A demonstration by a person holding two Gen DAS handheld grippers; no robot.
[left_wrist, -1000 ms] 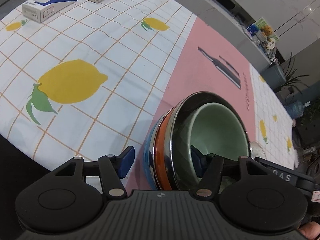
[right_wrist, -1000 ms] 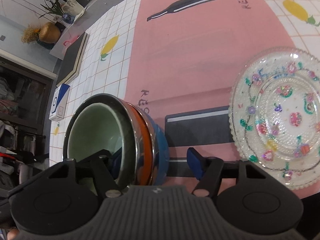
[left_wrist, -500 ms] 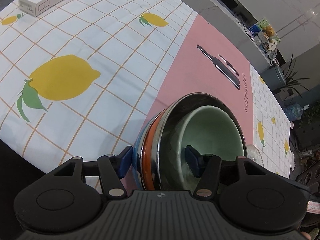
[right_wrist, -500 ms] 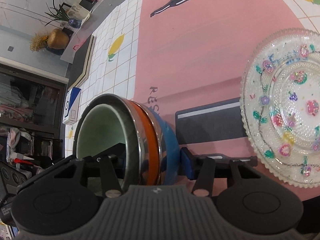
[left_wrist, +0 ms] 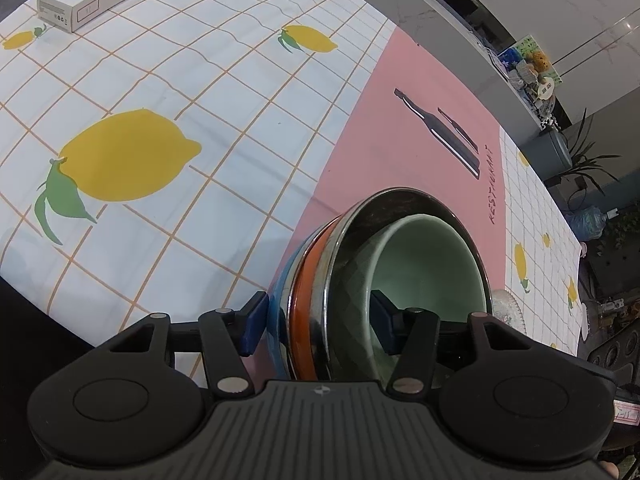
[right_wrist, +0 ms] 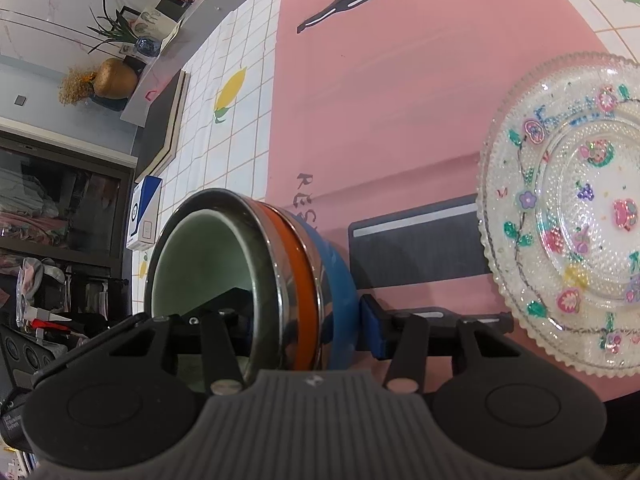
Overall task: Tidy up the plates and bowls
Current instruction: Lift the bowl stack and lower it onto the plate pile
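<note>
Left wrist: your left gripper (left_wrist: 316,320) straddles the nested bowl stack's (left_wrist: 384,280) rim on the pink mat (left_wrist: 420,128), jaws closing, pads about touching. Right wrist: right gripper (right_wrist: 304,320) clamps the stack's (right_wrist: 256,272) opposite wall. Bowls are nested; the glass plate (right_wrist: 568,216) sits apart, unstacked.

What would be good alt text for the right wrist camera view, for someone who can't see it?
The right claw straddles the wall of a nested bowl stack, a pale green bowl inside steel, orange and blue ones, one finger inside and one against the blue outside. The stack is tilted over a pink placemat. A clear glass plate with painted flowers lies to the right.
</note>
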